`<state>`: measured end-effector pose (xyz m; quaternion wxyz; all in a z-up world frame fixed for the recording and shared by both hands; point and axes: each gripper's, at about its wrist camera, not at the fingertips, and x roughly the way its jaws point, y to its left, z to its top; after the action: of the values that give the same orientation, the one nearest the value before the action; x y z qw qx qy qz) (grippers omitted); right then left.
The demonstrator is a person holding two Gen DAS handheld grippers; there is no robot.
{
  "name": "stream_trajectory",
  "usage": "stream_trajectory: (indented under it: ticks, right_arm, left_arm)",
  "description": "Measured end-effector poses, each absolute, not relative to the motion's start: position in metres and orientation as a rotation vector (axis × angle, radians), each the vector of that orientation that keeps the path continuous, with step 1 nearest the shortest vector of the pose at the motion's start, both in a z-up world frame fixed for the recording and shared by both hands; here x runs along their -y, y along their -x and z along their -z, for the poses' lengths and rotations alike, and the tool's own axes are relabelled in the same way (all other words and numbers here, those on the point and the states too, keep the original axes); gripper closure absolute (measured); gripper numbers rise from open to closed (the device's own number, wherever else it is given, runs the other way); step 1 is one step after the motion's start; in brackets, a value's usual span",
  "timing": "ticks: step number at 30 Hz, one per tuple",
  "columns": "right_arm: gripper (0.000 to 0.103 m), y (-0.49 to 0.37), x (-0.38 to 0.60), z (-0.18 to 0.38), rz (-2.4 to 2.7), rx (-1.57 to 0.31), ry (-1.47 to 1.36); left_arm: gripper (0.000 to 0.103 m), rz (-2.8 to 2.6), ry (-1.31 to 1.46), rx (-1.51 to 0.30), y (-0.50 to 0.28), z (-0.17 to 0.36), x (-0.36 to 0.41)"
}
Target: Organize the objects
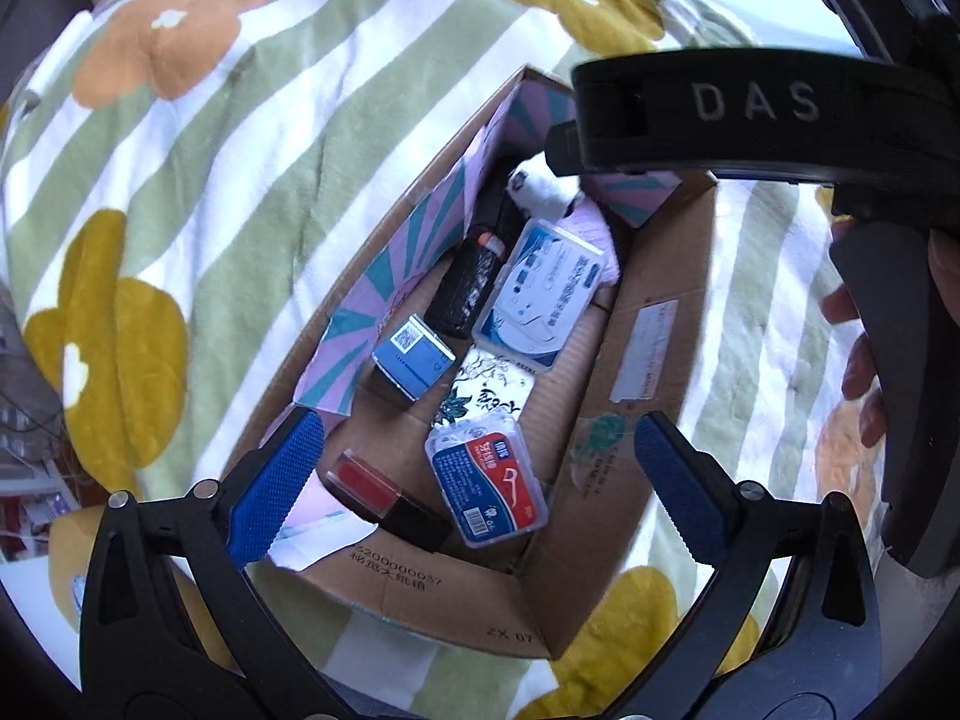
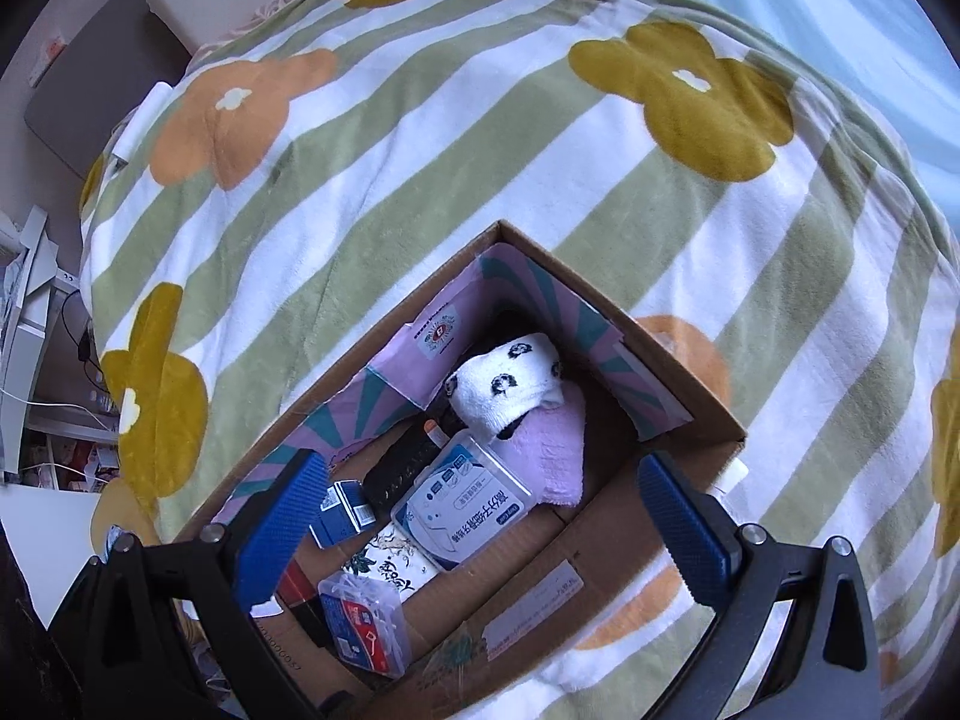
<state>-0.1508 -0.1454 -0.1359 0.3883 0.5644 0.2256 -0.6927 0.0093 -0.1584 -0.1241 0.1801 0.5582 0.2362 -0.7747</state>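
- Left wrist view: the left gripper (image 1: 477, 483) is seen with its fingers (image 1: 276, 489) spread wide and nothing between them, above an open cardboard box (image 1: 636, 324) on a blanket-covered bed (image 1: 198, 180).
- Inside the box lie a floss case (image 1: 486, 486), a larger clear case (image 1: 537, 294), a blue carton (image 1: 411, 360), a black pouch (image 1: 471, 288) and a red-topped block (image 1: 384, 495).
- The floss case is judged light, stiff and slick; it would best be taken across its short sides.
- Right wrist view: the right gripper (image 2: 480, 525) likewise has its fingers (image 2: 684, 528) released and empty over the same box (image 2: 672, 378).
- A rolled sock (image 2: 510, 384) rests on a purple cloth (image 2: 558, 456) at the far end; both are judged soft and light, and can be pinched anywhere.
- The box itself is judged stiff; its rim would be gripped.
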Motion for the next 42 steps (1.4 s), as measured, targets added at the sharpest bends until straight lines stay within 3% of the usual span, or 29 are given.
stream_trajectory:
  ticks: [8, 19, 32, 42]
  right_arm:
    - [0.000, 0.140, 0.093, 0.065, 1.896, -0.490, -1.433]
    - [0.000, 0.129, -0.031, 0.003, 2.246, -0.207, -1.503]
    - [0.000, 0.081, -0.133, 0.019, 2.457, -0.090, -1.643]
    - [0.000, 0.070, -0.150, 0.023, 2.484, -0.023, -1.659]
  left_arm:
    - [0.000, 2.366, -1.589, -0.546, -0.001, 0.061, 0.147]
    - [0.000, 2.622, -1.618, -0.407, 0.023, 0.011, 0.110]
    - [0.000, 2.744, -1.680, -0.251, 0.034, 0.010, 0.059]
    - [0.000, 2.756, -1.699, -0.223, 0.033, 0.012, 0.048]
